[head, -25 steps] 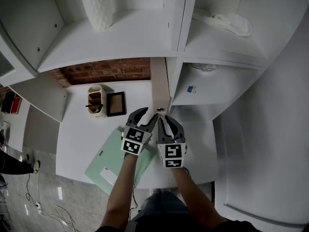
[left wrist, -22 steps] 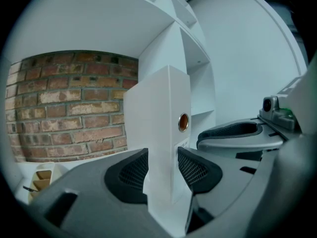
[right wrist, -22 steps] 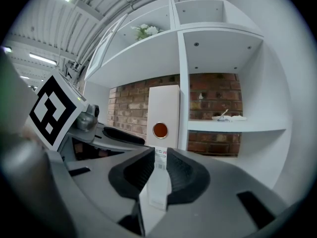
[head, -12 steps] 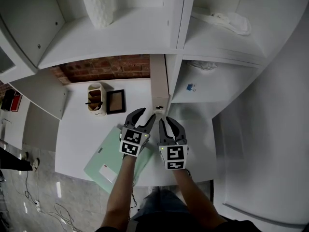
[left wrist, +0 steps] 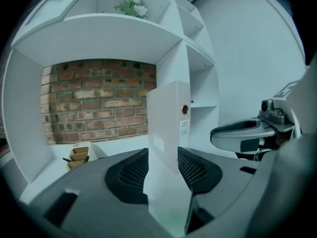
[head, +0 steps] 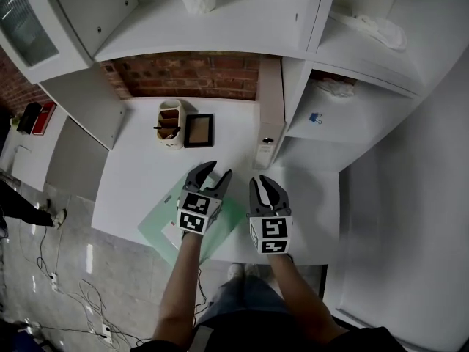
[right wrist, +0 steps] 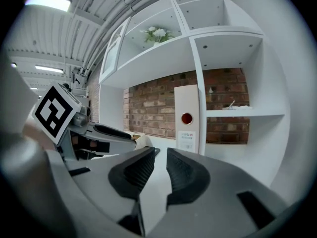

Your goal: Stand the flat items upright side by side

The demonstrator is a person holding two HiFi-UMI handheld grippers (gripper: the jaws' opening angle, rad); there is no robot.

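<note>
Green file folder lies flat at the front edge of the desk, seeming to overhang it, partly under the left gripper, whose jaws stand apart and empty; the right gripper, just beside it, has jaws nearly together with nothing between them; a white binder stands upright at the desk's right edge against the shelf divider. Best approach: pinch the folder's overhanging edge, tip it onto its spine, then set it touching the binder.
</note>
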